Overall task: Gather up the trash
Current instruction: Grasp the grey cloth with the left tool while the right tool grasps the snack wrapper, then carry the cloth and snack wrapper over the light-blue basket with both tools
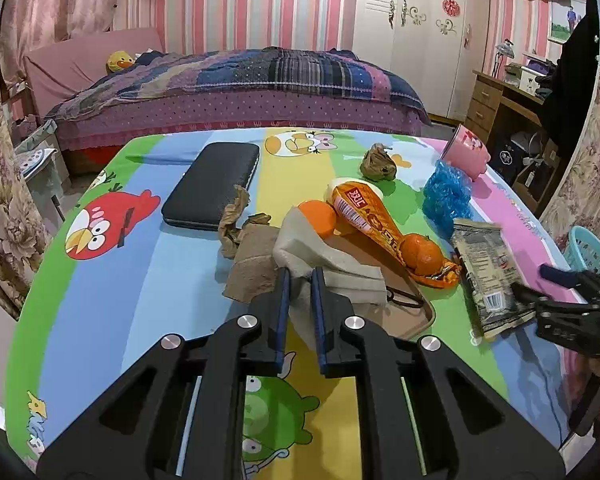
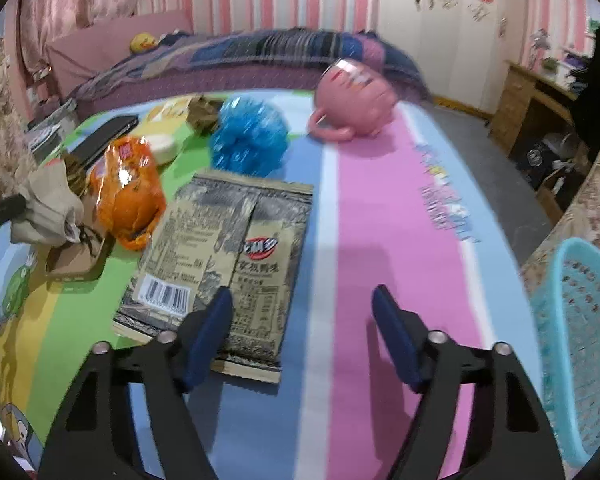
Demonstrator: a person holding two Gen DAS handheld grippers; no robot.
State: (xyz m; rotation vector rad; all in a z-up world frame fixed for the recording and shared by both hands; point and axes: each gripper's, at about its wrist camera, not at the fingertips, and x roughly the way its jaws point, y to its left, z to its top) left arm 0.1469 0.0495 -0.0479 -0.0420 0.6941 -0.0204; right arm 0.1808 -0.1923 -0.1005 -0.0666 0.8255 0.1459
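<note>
The table [image 1: 100,288] wears a bright cartoon cloth. On it, the left tool [image 1: 300,276] is clamped on a crumpled grey paper wad [image 1: 320,256]. The right tool [image 2: 302,300] stands spread above a flat grey snack packet [image 2: 228,248], near a turquoise basket [image 2: 576,344].

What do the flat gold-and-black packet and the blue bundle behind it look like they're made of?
The packet looks like glossy printed plastic or foil film: flat, crimped ends, barcode, light sheen. The blue bundle seems to be thin crinkled plastic, perhaps a bag: semi-translucent, shiny, bunched folds. The blur leaves both uncertain.
</note>
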